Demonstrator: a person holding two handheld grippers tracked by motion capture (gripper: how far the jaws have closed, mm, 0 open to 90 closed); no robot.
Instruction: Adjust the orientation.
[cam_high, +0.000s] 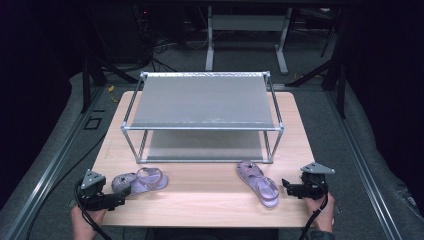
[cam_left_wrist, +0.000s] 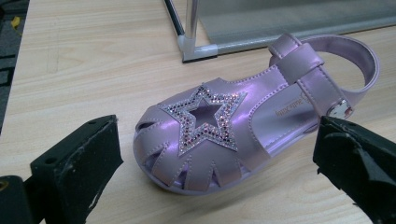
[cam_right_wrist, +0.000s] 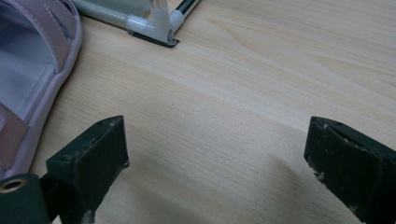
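Two lilac child's sandals lie on the wooden table (cam_high: 200, 202) in front of a metal rack. The left sandal (cam_high: 142, 181) has a glittery star on its toe (cam_left_wrist: 205, 121) and a strap with a buckle. My left gripper (cam_high: 122, 196) is open, and its jaws (cam_left_wrist: 212, 133) stand wide on either side of that toe without touching it. The right sandal (cam_high: 259, 183) lies with its toe toward the rack. My right gripper (cam_high: 287, 188) is open just right of it, over bare wood (cam_right_wrist: 217, 126). The sandal's edge (cam_right_wrist: 32, 60) is at the left of the right gripper view.
A two-level rack (cam_high: 202, 102) with a silver tube frame and grey shelves stands on the far half of the table. Its front corner feet (cam_left_wrist: 198, 44) (cam_right_wrist: 159, 23) sit close behind the sandals. A person's hands hold both grippers at the table's near edge.
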